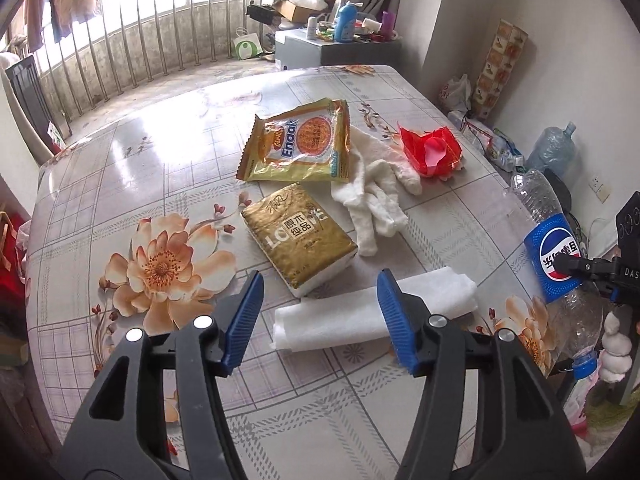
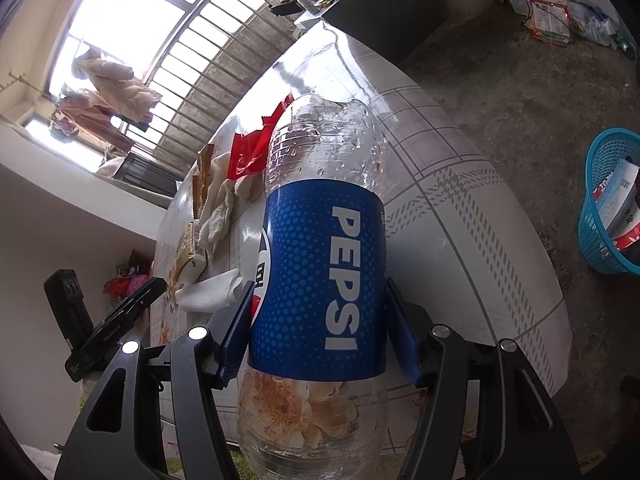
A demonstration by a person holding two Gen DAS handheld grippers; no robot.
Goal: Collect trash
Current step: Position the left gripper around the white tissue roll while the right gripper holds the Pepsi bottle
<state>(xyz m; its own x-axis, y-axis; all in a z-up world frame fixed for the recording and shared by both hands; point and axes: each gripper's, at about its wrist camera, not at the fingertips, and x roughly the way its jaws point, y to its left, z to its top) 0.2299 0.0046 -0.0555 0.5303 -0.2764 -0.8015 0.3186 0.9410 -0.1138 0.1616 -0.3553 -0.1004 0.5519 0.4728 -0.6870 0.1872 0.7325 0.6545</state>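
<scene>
My left gripper (image 1: 320, 276) stands open above the flowered table (image 1: 120, 168), nothing between its blue fingers. Just beyond its right finger lies a folded white foam sheet (image 1: 340, 316). Behind that are a gold tissue pack (image 1: 298, 236), a yellow Enaak snack bag (image 1: 298, 142), white gloves (image 1: 376, 204) and a crumpled red wrapper (image 1: 430, 150). My right gripper (image 2: 320, 282) is shut on an empty Pepsi bottle (image 2: 320, 264), pads pressing its blue label. The bottle (image 1: 556, 256) hangs cap down off the table's right edge in the left wrist view.
A blue plastic basket (image 2: 608, 204) holding cartons sits on the concrete floor to the right of the table. Bags, a water jug (image 1: 554, 148) and clutter line the right wall. A cabinet (image 1: 304, 48) with bottles stands beyond the table's far end.
</scene>
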